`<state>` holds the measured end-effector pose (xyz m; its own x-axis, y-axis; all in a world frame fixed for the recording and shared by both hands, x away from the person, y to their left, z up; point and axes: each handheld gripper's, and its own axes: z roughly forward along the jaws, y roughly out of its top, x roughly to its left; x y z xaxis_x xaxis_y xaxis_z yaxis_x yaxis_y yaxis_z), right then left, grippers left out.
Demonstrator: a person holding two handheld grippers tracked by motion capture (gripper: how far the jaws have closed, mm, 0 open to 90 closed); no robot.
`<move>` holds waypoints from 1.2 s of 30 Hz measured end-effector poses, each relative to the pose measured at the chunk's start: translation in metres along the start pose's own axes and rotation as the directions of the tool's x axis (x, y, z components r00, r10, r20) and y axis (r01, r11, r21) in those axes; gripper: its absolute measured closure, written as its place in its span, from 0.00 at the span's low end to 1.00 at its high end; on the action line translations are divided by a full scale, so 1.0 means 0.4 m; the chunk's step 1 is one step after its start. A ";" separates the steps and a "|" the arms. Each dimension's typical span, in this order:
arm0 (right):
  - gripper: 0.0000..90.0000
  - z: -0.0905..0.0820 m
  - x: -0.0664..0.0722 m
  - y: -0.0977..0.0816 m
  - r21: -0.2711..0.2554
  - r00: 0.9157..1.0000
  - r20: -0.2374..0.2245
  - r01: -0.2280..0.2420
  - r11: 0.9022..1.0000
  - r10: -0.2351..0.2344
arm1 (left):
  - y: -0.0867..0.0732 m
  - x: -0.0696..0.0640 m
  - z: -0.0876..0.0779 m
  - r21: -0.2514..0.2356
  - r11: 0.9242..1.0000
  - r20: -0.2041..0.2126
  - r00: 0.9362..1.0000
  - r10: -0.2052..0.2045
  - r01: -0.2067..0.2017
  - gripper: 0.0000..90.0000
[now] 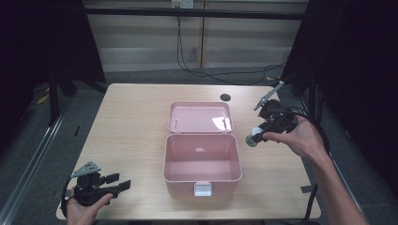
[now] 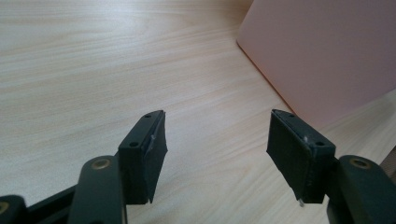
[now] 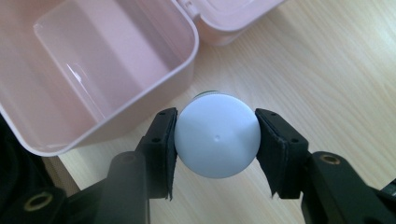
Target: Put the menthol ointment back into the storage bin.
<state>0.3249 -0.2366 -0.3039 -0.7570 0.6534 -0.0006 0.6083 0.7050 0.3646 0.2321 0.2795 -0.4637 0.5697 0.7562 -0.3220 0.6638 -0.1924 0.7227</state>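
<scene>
White-capped bottle [image 3: 217,135] clamped in right tongs [image 3: 216,140] beside pink box [image 1: 202,174] rim, left tongs [image 2: 217,149] parted, empty

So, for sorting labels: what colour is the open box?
Pale pink box, clearest in the high view.

Right gripper [image 3: 215,140]: jaws clamped on either side of a white round-ended container [image 3: 217,135].
Pink box [image 3: 154,88]: open and empty, up to the left, near the container.
Table [image 3: 336,79]: pale wood.
</scene>
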 end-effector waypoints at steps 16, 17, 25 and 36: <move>0.57 -0.028 0.059 0.089 -0.084 0.994 -0.043 0.097 0.992 -0.101 | 0.002 -0.001 0.002 0.015 1.000 -0.014 1.000 0.006 -0.006 0.36; 0.57 -0.028 0.059 0.089 -0.084 0.994 -0.043 0.097 0.992 -0.101 | 0.002 -0.001 0.002 0.016 1.000 -0.013 1.000 0.004 -0.004 0.36; 0.57 -0.003 0.094 0.139 -0.070 0.985 -0.067 0.154 0.986 -0.159 | 0.002 -0.001 0.002 0.012 1.000 -0.016 1.000 -0.008 0.008 0.35; 0.57 0.025 0.133 0.202 -0.070 0.965 -0.092 0.238 0.969 -0.244 | 0.002 -0.001 0.001 0.011 1.000 -0.019 1.000 0.009 -0.009 0.36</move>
<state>0.3360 -0.1421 -0.2837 -0.9012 0.4334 -0.0037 0.3922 0.8191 0.4186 0.2327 0.2790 -0.4632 0.5664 0.7662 -0.3037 0.6641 -0.2060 0.7187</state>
